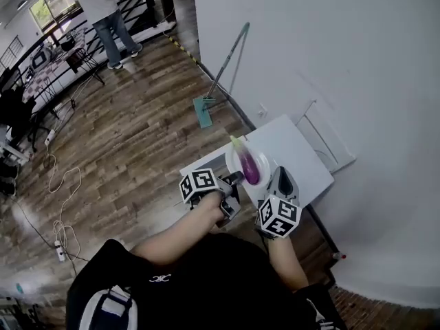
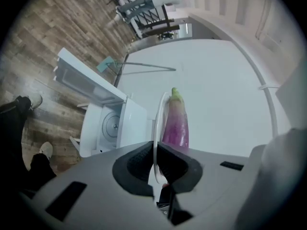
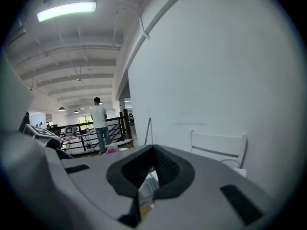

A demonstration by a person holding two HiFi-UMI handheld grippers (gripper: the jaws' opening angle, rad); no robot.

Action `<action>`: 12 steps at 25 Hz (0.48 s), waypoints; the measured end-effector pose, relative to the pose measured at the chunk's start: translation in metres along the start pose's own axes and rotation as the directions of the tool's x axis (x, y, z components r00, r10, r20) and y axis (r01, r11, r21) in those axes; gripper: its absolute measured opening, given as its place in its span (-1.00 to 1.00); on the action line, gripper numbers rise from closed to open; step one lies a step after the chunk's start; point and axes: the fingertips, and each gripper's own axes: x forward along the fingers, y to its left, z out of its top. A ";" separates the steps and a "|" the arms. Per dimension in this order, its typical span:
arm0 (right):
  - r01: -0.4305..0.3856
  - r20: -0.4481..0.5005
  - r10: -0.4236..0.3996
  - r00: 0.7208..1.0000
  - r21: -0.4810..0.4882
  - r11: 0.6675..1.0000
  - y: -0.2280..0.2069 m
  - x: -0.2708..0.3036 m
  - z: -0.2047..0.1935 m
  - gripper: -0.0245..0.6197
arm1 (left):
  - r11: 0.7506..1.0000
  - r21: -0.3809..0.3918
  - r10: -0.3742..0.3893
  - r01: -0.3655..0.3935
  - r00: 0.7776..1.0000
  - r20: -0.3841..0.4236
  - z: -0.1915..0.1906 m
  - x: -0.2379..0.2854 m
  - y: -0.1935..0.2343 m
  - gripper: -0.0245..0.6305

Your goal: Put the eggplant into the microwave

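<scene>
A purple eggplant (image 1: 249,168) with a green stem lies on a white plate (image 1: 232,161). My left gripper (image 1: 236,179) is shut on the plate's near rim. In the left gripper view the plate (image 2: 155,123) shows edge-on between the pads, with the eggplant (image 2: 176,124) on its right side. Beyond and left of the plate stands the white microwave (image 2: 96,128), its door (image 2: 81,80) open and the turntable showing. In the head view the microwave's top (image 1: 295,150) lies just past the plate. My right gripper (image 1: 282,176) hovers beside the plate, shut and empty, and points toward the white wall (image 3: 151,169).
A white rack (image 1: 323,135) leans on the wall behind the microwave. A mop (image 1: 221,78) stands against the wall farther back. Cables and a power strip (image 1: 60,249) lie on the wooden floor to the left. A person (image 1: 103,12) stands far off by a railing.
</scene>
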 end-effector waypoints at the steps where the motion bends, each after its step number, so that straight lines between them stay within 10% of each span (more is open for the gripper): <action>1: 0.029 0.009 -0.029 1.000 0.002 1.000 0.005 0.002 0.002 -0.89 | 1.000 0.010 0.001 -0.001 1.000 -0.028 0.008 0.002 -0.001 -0.88; 12: 0.349 0.069 -0.354 0.933 0.073 0.934 0.050 -0.005 0.009 -0.89 | 0.989 0.137 0.004 0.047 0.939 -0.345 0.056 0.011 -0.010 -0.88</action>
